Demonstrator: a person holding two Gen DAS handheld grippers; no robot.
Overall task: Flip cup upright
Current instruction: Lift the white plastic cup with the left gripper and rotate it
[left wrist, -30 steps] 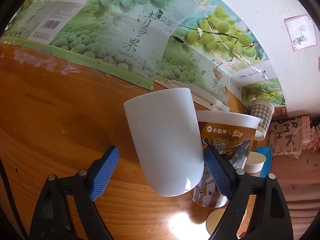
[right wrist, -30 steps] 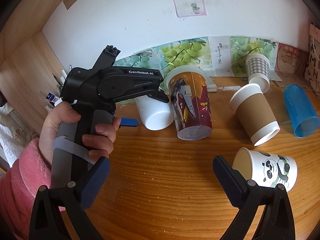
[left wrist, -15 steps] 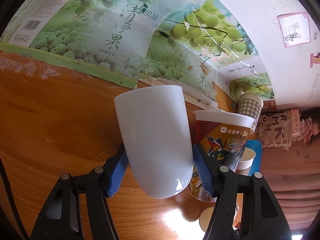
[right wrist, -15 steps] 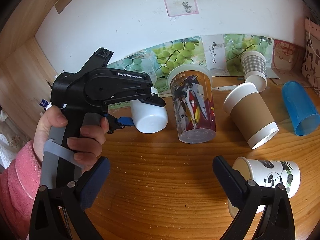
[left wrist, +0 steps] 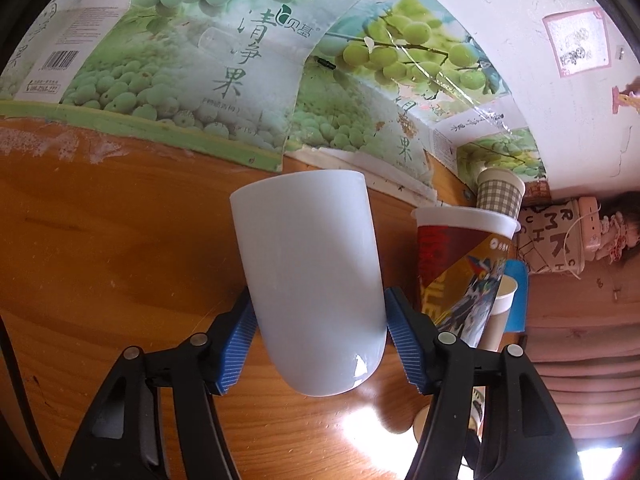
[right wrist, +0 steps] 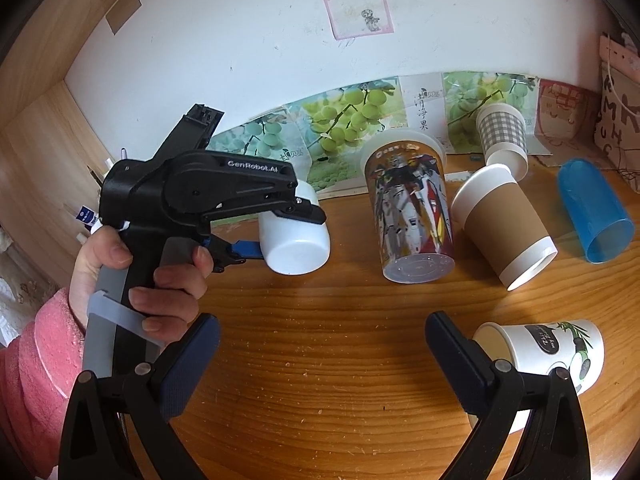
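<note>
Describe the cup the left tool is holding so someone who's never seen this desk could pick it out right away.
On the wooden desk, look toward the back wall with the green grape cartons. At the left end of the row of cups, beside the tall robot-print cup, the left tool grips a white cup upside down. It alone is plain glossy white, with no print, sleeve or colour.

A plain white cup sits between blue pads, beside a robot-print cup, brown-sleeved cup, checked cup, blue tumbler and panda cup on the orange-brown desk.
</note>
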